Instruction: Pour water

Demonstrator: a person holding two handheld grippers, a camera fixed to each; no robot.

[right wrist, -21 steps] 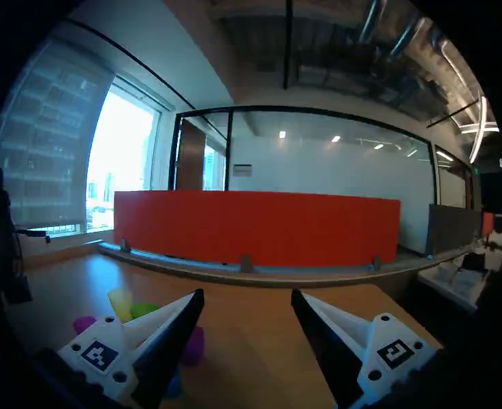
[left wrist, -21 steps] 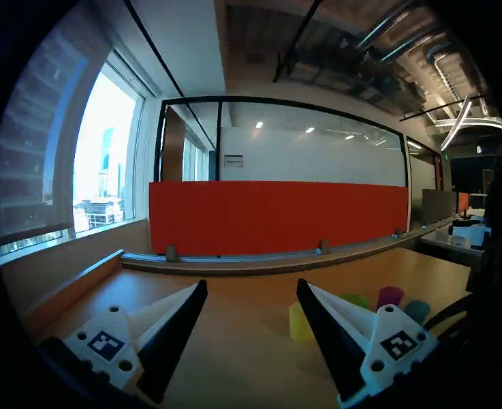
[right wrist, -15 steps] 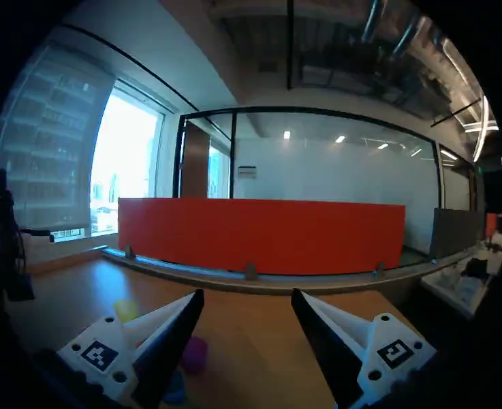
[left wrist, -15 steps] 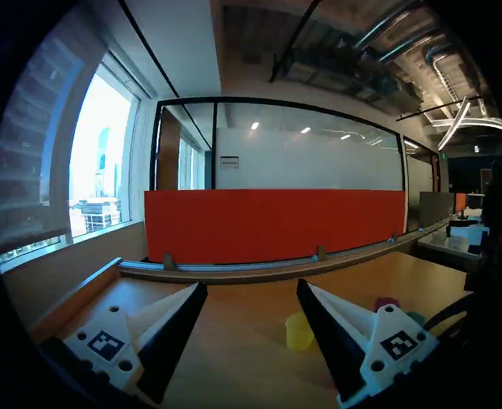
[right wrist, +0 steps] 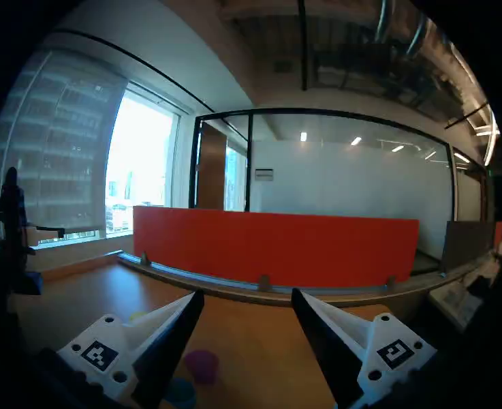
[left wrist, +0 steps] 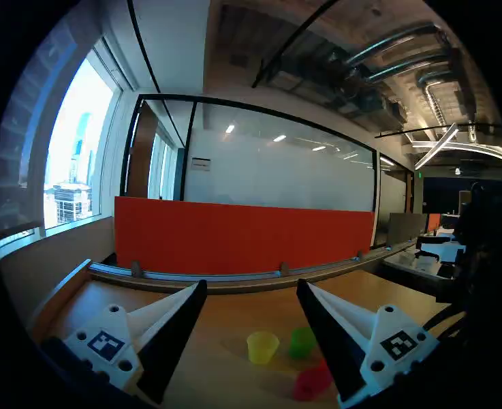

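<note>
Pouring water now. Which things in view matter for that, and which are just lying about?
For the job: yellow cup, green cup, red cup, purple cup, blue cup.
Just lying about: orange partition, black stand, window.

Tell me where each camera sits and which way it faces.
Left gripper view: on the left gripper, low over the wooden desk, facing the orange partition; its open fingers flank a yellow cup and green cup.
Right gripper view: on the right gripper, facing likewise; its open fingers show, a purple cup beneath.
Shared: desk, partition, window at left.
</note>
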